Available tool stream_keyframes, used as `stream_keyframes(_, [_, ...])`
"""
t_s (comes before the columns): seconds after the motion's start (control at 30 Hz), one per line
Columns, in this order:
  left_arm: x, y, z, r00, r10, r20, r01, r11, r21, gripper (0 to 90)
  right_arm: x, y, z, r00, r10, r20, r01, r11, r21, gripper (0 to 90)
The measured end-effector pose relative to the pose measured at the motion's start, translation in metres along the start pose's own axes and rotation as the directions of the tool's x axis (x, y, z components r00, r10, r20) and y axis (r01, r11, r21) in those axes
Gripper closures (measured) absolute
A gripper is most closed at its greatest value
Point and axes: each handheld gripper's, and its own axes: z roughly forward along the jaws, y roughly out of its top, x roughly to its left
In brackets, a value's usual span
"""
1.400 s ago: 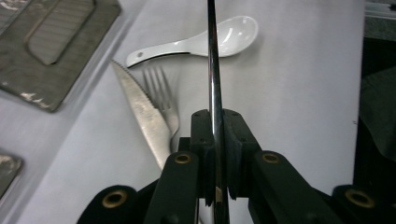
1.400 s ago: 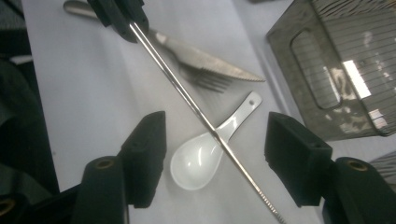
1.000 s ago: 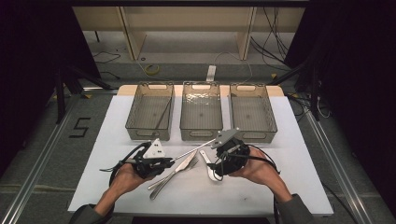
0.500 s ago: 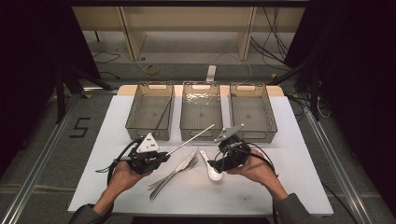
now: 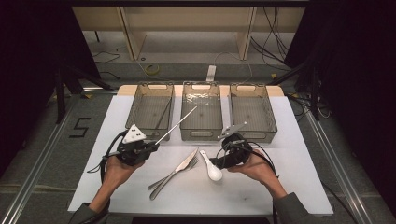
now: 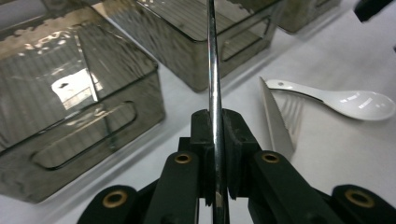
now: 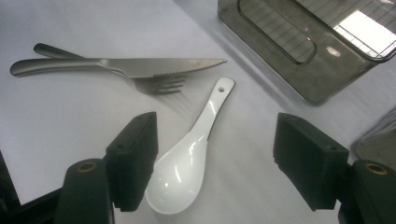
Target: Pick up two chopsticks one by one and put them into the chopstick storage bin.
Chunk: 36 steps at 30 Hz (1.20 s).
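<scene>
Left claw (image 5: 152, 145) clamped on a metal rod (image 5: 176, 125), which angles up over the gap between the left bin (image 5: 150, 108) and middle bin (image 5: 201, 112). Right claw (image 7: 215, 158) wide open, hovering over the white spoon (image 7: 187, 158) on the surface (image 5: 299, 163), holding nothing. Knife (image 7: 140, 66) and fork (image 7: 161, 86) lie just beside the spoon.

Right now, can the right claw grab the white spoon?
Probably yes. The right claw is open just above the white spoon, whose bowl lies between its jaws. The knife and fork lie off to the side.
</scene>
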Motion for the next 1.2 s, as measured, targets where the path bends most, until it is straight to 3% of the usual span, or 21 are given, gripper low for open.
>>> stream_keyframes(0.1, [0.010, 0.005, 0.000, 0.9995, -0.017, -0.028, 0.016, 0.9998, -0.015, 83.2, 0.000, 0.000, 0.001, 1.0000, 0.004, -0.004, -0.004, 1.0000, 0.001, 32.2])
stream_keyframes(0.27, [0.026, 0.014, 0.004, 0.9969, -0.068, -0.038, 0.066, 0.9969, -0.042, 83.2, -0.002, -0.001, 0.002, 1.0000, 0.003, -0.004, -0.003, 1.0000, 0.008, 32.0])
stream_keyframes(0.5, [0.048, 0.026, 0.015, 0.9883, -0.135, -0.070, 0.131, 0.9895, -0.060, 83.2, -0.004, -0.002, 0.000, 0.9999, 0.010, -0.010, -0.010, 0.9999, -0.004, 30.6])
stream_keyframes(0.87, [0.073, 0.036, 0.042, 0.9732, -0.194, -0.124, 0.192, 0.9811, -0.022, 83.2, -0.004, -0.002, -0.002, 0.9998, 0.014, -0.016, -0.014, 0.9995, -0.027, 30.0])
stream_keyframes(1.1, [0.085, 0.041, 0.045, 0.9625, -0.227, -0.149, 0.227, 0.9738, -0.018, 83.2, -0.004, -0.002, -0.001, 0.9998, 0.006, -0.020, -0.007, 0.9996, -0.026, 30.0])
stream_keyframes(1.2, [0.089, 0.044, 0.047, 0.9611, -0.225, -0.160, 0.227, 0.9739, -0.009, 83.1, -0.004, -0.002, -0.001, 0.9997, 0.009, -0.024, -0.010, 0.9996, -0.028, 30.0])
